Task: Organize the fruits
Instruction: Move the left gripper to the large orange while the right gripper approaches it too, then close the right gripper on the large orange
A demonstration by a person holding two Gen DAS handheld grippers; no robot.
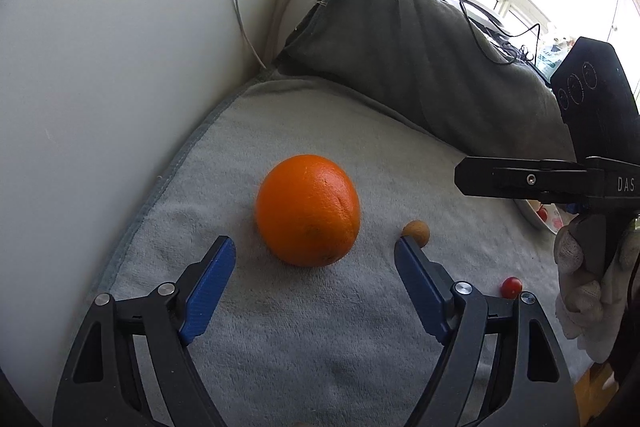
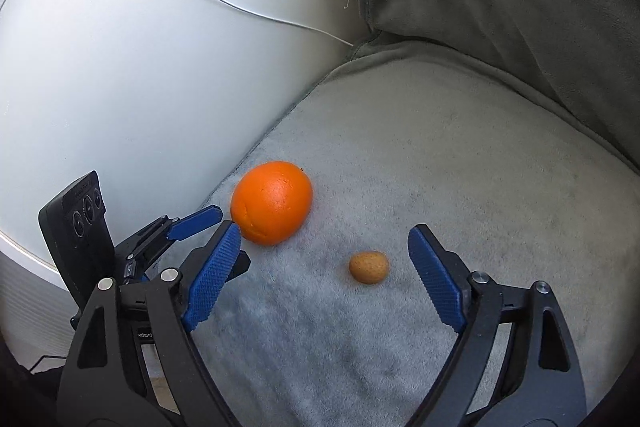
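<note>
A large orange lies on a grey towel. My left gripper is open, its blue fingertips level with the near side of the orange, one on each side and clear of it. A small brown oval fruit lies to the orange's right. My right gripper is open, with the brown fruit between its fingers, nearer the right one and untouched. A cherry tomato sits near my left gripper's right finger. The left gripper's blue finger shows beside the orange in the right wrist view.
A white curved wall bounds the towel on the left, with a thin cable along it. A dark grey cloth heap rises behind. A gloved hand holds the right tool; a white bowl with red fruit sits behind it.
</note>
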